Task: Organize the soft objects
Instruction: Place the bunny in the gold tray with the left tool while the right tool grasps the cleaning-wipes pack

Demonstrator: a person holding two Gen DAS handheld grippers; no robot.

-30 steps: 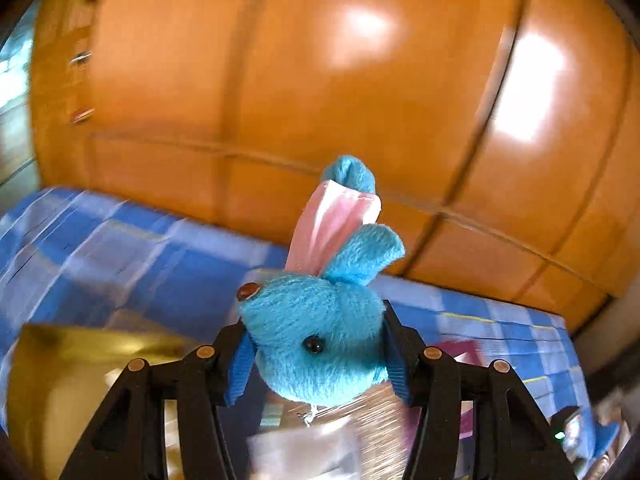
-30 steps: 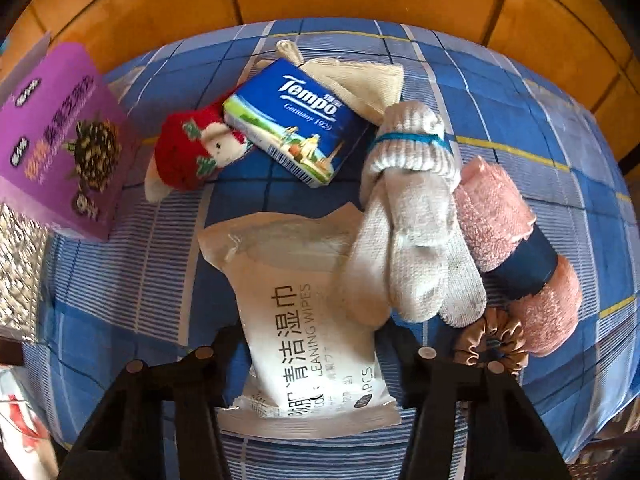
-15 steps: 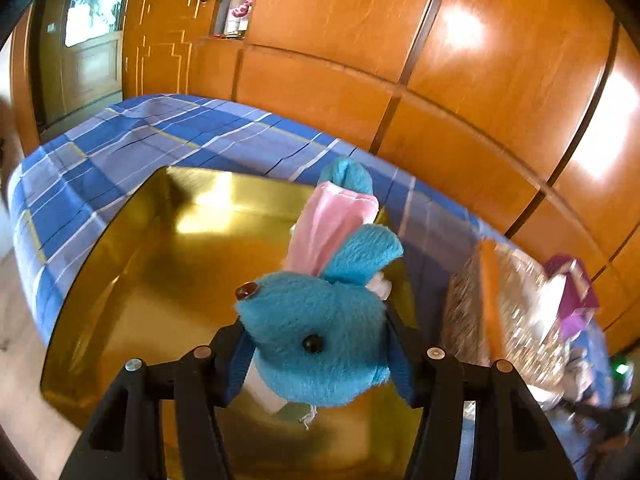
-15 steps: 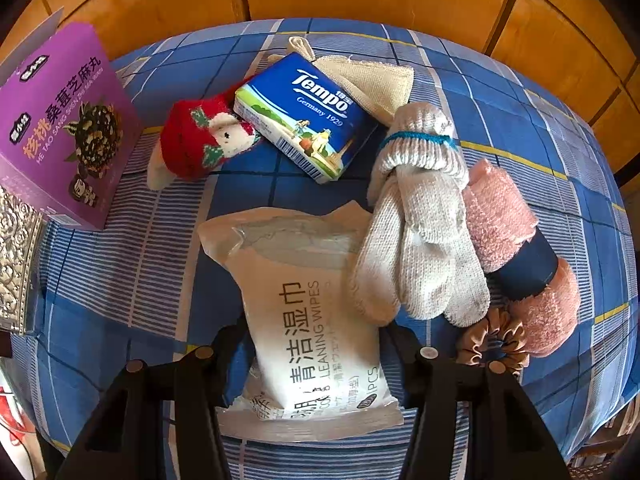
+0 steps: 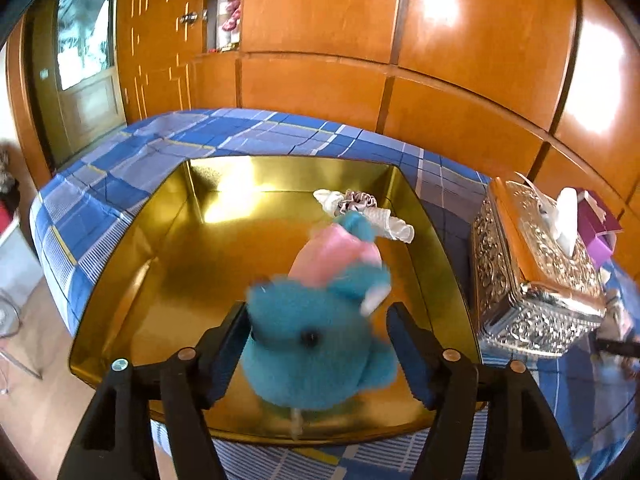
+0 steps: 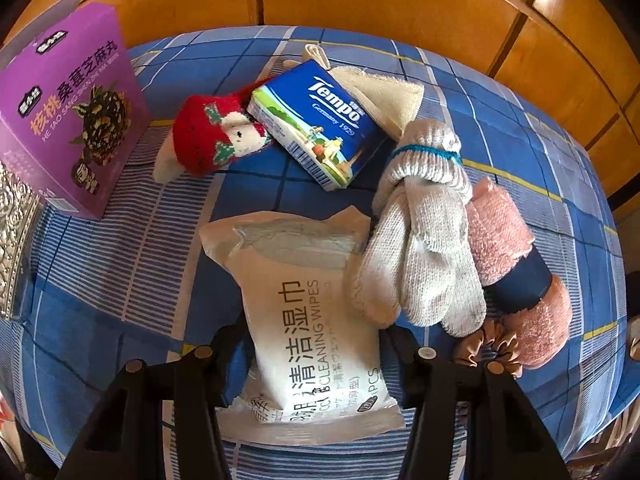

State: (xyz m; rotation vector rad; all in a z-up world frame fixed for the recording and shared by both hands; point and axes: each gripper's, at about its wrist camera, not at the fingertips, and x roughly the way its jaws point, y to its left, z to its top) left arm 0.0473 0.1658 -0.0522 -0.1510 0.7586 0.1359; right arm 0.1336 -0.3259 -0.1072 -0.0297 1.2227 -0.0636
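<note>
Released, blue plush toy (image 5: 316, 348) blurs between spread left fingers (image 5: 224, 344).

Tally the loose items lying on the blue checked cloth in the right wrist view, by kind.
Boxes: 1, purple snack box
Tissue or wipe packs: 2, Tempo pack, cleaning wipes
Socks: 1, red
Glove bundles: 1
Towels or cloths: 2, pink, beige
Scrunchies: 1
Total: 8

1. My left wrist camera looks forward and down along my left gripper (image 5: 318, 344), close above the gold tray (image 5: 432, 240), facing the wooden wall panels (image 5: 320, 32).
2. My right wrist camera looks steeply down past my right gripper (image 6: 316, 356), near the blue plaid bed (image 6: 100, 264).
3. Both views share the bed, the purple box (image 5: 600, 232) (image 6: 68, 116) and the silver tissue box (image 5: 532, 280) (image 6: 12, 240).
</note>
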